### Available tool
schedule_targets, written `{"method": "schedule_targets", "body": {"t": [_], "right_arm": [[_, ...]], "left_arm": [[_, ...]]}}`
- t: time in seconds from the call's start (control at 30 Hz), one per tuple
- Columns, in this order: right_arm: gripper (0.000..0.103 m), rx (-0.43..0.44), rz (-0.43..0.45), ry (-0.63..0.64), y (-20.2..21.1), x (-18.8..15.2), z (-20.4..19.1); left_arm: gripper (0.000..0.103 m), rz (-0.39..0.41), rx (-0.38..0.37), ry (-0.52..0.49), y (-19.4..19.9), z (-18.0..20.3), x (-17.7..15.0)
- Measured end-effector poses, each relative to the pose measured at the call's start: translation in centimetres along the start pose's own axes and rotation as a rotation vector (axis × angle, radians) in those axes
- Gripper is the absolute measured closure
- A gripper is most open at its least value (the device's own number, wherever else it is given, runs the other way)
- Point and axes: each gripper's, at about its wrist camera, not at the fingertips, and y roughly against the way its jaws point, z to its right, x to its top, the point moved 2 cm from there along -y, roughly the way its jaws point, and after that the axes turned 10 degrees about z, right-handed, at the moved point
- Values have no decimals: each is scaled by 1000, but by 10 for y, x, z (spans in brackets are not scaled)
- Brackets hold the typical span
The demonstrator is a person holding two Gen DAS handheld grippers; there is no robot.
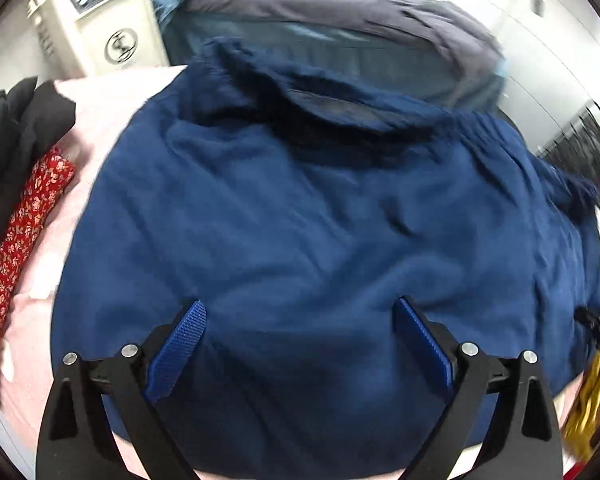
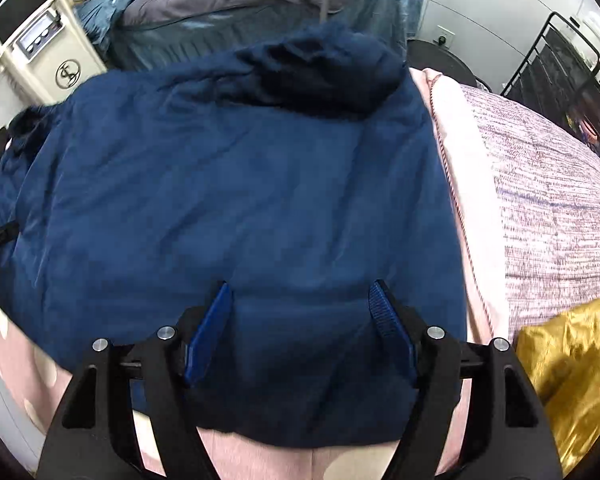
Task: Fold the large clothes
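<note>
- Both grippers sit at the near hem of the navy garment (image 1: 300, 220), and neither one has any cloth pinched.
- Left gripper (image 1: 300, 308): jaws spread wide, blue pads splayed out, hovering over the near part of the fabric. The cloth runs under and between the fingers, but I can't tell if the tips actually touch it.
- Right gripper (image 2: 300, 292): same deal, jaws apart, nothing clamped, with the garment's near edge passing right under the fingers.
- The garment lies spread flat and wrinkly on the pink bedspread (image 2: 340, 460), hood (image 2: 324, 68) bunched up at the far end.
- Near edge: a strip of bare pink shows just below the hem in the right wrist view, so there's a little room toward me.
- Right side: a band of pink runs along the garment's edge, then a grey-pink knit blanket (image 2: 548, 200), and a gold satin piece (image 2: 572, 376) near the right gripper.
- Left side: a red floral cloth (image 1: 24, 256) and black clothes (image 1: 12, 140) sit on the bed edge, apart from the garment, pink showing between.
- Farther back: another bed with a grey-blue duvet (image 2: 240, 0), a cream appliance (image 2: 48, 52) on the left and a black rack (image 2: 564, 64) on the right.
</note>
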Motion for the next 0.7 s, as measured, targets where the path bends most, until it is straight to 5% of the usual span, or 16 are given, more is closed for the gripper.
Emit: {"method": "schedule_targets", "body": {"t": [0.27, 0.7], "right_arm": [[22, -38, -81, -48, -39, 19, 2], [16, -102, -34, 55, -45, 9, -5]], "left_arm": [[5, -108, 42, 53, -52, -16, 22], [6, -107, 33, -9, -55, -12, 25]]}}
